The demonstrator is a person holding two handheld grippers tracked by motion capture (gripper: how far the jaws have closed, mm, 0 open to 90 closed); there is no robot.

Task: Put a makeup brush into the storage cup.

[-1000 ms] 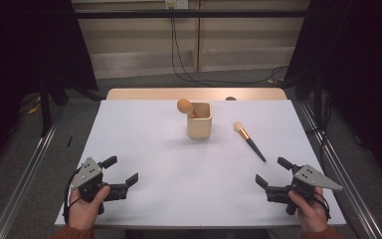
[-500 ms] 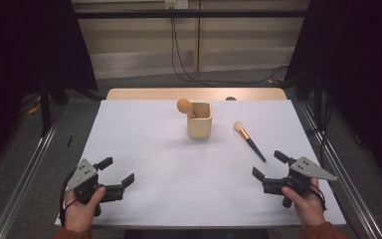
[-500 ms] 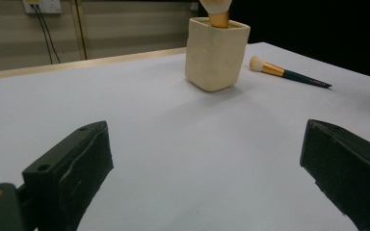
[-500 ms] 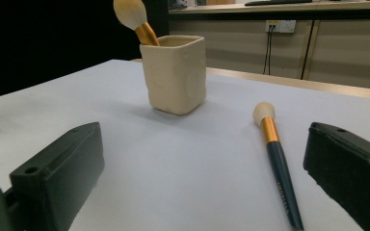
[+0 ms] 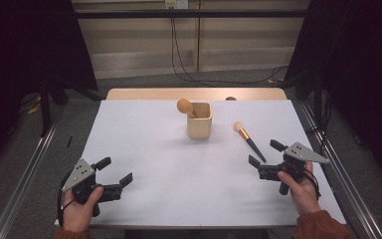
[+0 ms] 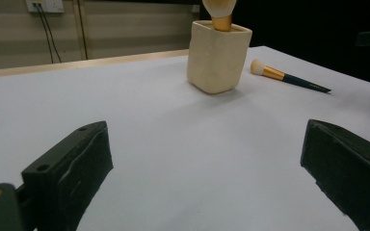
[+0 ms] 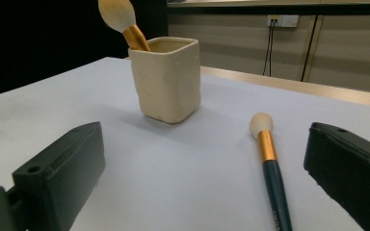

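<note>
A cream square cup [image 5: 199, 120] [image 6: 217, 57] [image 7: 166, 79] stands upright at the far middle of the white table. A round-headed makeup brush [image 5: 184, 106] [image 7: 122, 21] leans in it, head up. A second brush [image 5: 247, 140] [image 6: 289, 78] [image 7: 270, 167], with pale head, gold ferrule and dark handle, lies flat to the cup's right. My right gripper [image 5: 264, 155] is open just short of that brush's handle end, jaws wide with nothing between. My left gripper [image 5: 115, 172] is open at the near left, far from both brushes.
The white tabletop [image 5: 179, 169] has a bare wooden strip [image 5: 144, 93] along its far edge. Metal rails [image 5: 25, 169] run along both sides on the floor. Cables [image 5: 189, 59] hang at the back wall.
My right gripper has moved forward and a little left toward the lying brush. The left gripper has shifted slightly toward the near edge. Cup and brushes have not moved.
</note>
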